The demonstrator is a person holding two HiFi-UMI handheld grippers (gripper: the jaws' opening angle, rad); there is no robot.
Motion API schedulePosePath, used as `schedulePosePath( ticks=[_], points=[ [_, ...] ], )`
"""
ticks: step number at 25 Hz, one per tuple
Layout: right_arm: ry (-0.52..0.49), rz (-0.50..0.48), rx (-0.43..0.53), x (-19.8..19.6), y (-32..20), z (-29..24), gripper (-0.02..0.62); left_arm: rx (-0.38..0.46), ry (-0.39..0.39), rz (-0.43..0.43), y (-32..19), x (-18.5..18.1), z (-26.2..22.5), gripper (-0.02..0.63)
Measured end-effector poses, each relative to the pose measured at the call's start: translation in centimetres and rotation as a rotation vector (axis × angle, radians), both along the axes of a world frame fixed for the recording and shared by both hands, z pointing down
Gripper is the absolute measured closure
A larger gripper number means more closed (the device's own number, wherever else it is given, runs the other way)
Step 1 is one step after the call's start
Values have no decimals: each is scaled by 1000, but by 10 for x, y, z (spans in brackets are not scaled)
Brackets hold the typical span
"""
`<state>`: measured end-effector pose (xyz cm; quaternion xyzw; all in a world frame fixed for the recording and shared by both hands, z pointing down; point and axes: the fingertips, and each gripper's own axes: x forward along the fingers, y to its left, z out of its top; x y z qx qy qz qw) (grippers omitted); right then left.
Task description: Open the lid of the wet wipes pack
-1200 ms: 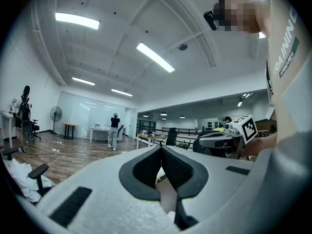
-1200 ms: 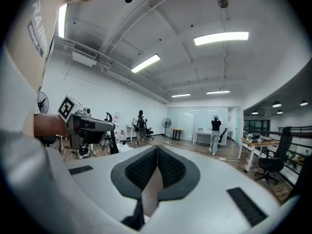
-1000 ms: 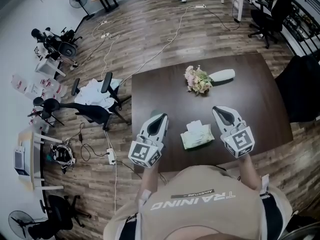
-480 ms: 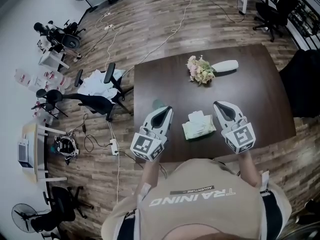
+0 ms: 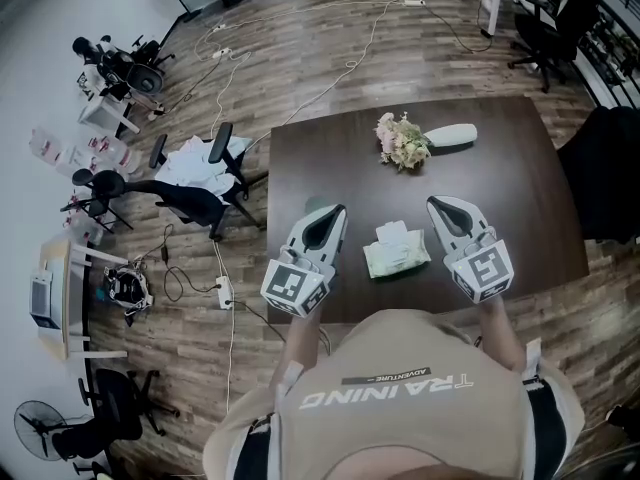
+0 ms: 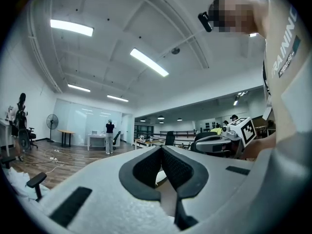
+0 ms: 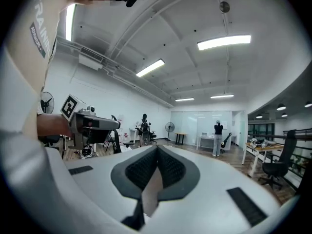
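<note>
The wet wipes pack [image 5: 397, 252] lies flat on the dark table [image 5: 500, 168], close to the edge nearest the person. Its long axis runs across the person's front, with the right end a little farther away. Something white sits at its far side, perhaps a raised flap or a wipe; the head view is too small to tell.

The pack is between the two tongs and touches neither. The left tongs [image 5: 336, 210] are held level and point away from the person, angled slightly inward, with the pads closed together on nothing. The right tongs [image 5: 437, 204] mirror them on the other side, also level, angled inward, closed and empty.
</note>
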<state>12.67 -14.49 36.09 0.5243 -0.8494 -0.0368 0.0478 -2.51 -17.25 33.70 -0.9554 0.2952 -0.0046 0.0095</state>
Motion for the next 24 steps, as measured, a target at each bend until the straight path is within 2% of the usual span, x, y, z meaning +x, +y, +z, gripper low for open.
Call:
schedulePosePath(
  ticks=[4, 6, 13, 17, 24],
  points=[
    [-35, 3, -37, 1, 6, 8, 581, -5, -16, 21, 7, 8, 4, 597],
    [-21, -6, -48, -3, 9, 13, 581, -9, -20, 23, 10, 9, 6, 597],
    [-12, 14, -36, 4, 11, 11, 581, -40, -12, 18, 20, 10, 14, 597],
    [-29, -20, -55, -3, 12, 19, 581, -48, -20, -14, 28, 1, 18, 597],
    [-21, -91, -27, -13, 6, 37, 581, -87, -47, -62, 31, 0, 54, 597]
  ],
)
